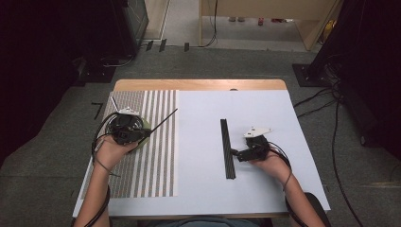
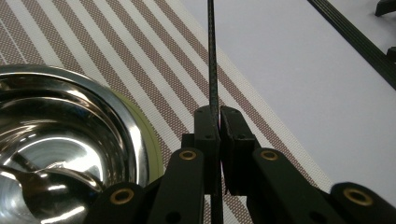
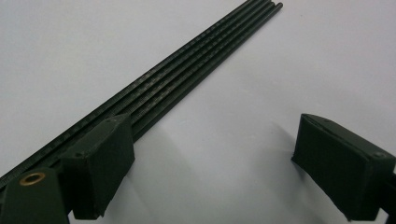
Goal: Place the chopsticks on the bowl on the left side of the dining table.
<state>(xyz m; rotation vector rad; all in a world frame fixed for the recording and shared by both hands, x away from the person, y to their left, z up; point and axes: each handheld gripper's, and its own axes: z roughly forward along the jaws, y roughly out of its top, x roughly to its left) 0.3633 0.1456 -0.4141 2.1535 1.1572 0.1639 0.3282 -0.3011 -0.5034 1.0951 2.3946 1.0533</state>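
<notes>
Gripping black rod (image 2: 212,70): left hand-held gripper (image 2: 218,122).

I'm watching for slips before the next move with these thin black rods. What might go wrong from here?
1. The left gripper pinches one thin rod near its end, so the long free part may swing or twist in the grip and strike the steel bowl beside it.
2. The right gripper stands open with one pad beside the rod bundle; closing there might push the rods apart or roll them rather than catch one.
</notes>
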